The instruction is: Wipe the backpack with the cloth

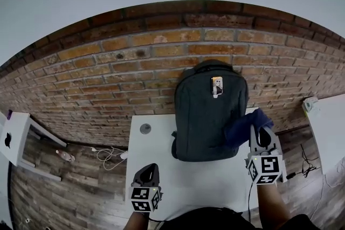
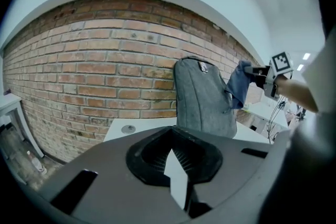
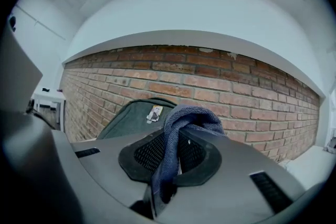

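- Between the jaws of the right gripper [image 3: 176, 162] a dark blue terry cloth [image 3: 185, 117] is clamped tight (its loose end bunches up past the fingertips).
- Just ahead of those jaws and a little to their left stands the grey fabric backpack [image 1: 207, 116], upright on the white table [image 1: 183, 175] with its back to the red brick wall [image 1: 108, 78]. The cloth lies against the backpack's right flank.
- The left gripper [image 2: 176, 165] has its jaws drawn together with nothing between them. The backpack is ahead and to their right, well apart.
- Ahead of the left jaws a small round grey disc [image 1: 145, 128] lies on the table.
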The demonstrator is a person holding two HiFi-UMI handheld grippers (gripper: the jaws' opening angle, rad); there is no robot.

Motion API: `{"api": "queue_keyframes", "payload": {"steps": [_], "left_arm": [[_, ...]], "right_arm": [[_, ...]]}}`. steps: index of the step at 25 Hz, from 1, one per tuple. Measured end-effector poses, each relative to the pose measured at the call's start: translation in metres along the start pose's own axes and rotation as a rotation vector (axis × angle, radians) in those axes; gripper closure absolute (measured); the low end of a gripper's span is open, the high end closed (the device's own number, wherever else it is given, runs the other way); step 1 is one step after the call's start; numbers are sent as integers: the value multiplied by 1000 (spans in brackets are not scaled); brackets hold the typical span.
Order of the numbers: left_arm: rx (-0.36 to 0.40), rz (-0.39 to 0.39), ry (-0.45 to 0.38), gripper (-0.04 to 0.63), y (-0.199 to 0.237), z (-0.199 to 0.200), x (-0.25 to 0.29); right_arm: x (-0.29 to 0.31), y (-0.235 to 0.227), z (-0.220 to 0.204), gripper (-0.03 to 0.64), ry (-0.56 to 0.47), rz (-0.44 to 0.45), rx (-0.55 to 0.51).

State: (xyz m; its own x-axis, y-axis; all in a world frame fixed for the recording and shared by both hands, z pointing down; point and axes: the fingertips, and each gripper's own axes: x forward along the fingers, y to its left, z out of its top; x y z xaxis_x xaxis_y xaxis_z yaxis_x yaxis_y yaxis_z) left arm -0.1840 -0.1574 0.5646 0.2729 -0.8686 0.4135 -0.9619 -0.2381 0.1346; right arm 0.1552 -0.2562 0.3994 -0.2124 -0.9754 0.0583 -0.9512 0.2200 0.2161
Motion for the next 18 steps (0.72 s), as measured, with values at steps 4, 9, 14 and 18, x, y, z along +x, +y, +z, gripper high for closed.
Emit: {"api": "queue_keyframes", "payload": {"steps": [4,9,14,18], "left_arm": [[34,-22,-5,598,-21,11,6],[48,-45,-35,598,-50,31,7],[76,-59,-79,598,-80,56,6],[92,-26,-45,598,-94,52,10]], "right_arm": [[-31,-20,-21,577,20,-14,46],[-53,-33,-59,577,85,9,112],[-64,-44,-74,577,91,36,132],[-61,-65,-76,577,65,63,113]]}}
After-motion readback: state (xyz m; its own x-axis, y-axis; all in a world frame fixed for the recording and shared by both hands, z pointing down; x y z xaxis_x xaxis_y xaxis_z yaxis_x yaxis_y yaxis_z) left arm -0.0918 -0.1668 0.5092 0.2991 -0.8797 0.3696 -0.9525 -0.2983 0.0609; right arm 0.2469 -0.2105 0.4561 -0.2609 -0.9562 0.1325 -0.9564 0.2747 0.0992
